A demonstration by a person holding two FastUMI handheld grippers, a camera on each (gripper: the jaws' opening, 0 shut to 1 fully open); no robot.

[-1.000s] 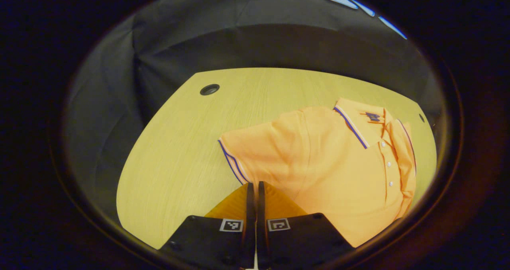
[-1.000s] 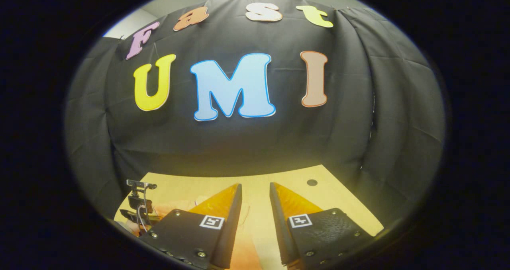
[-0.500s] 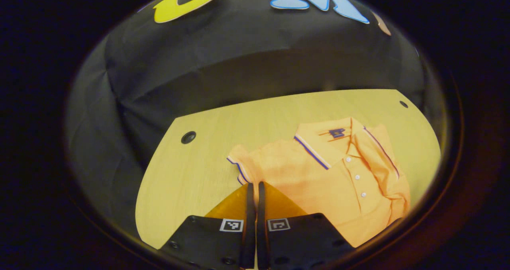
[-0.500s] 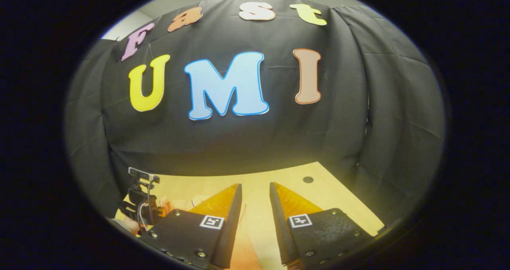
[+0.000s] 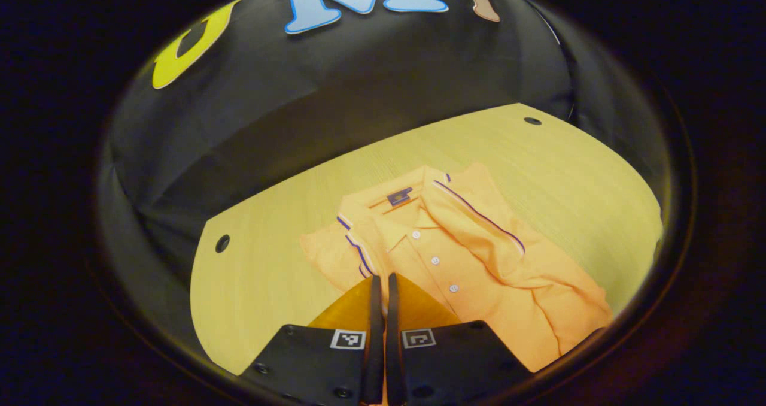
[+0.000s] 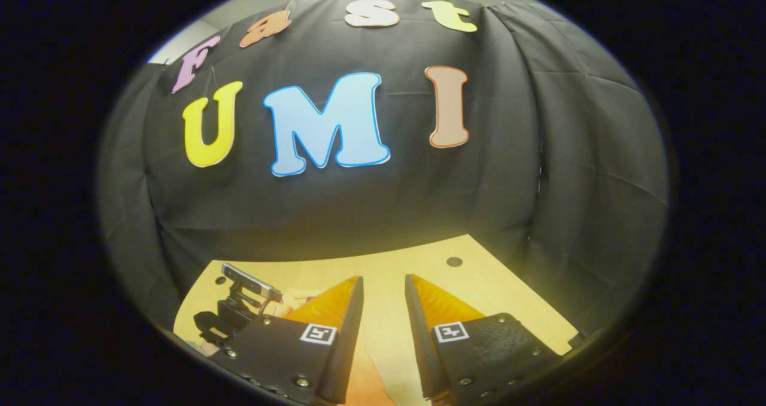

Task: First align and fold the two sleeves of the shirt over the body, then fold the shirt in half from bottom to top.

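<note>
Orange shirt [image 5: 461, 262] lay on the desk [image 5: 269, 262] with both sleeves apparently folded in, bottom-to-top fold left by our read; left tool [image 5: 380, 286] was pressed together over the left sleeve, right tool [image 6: 383, 292] was spread, empty.
</note>
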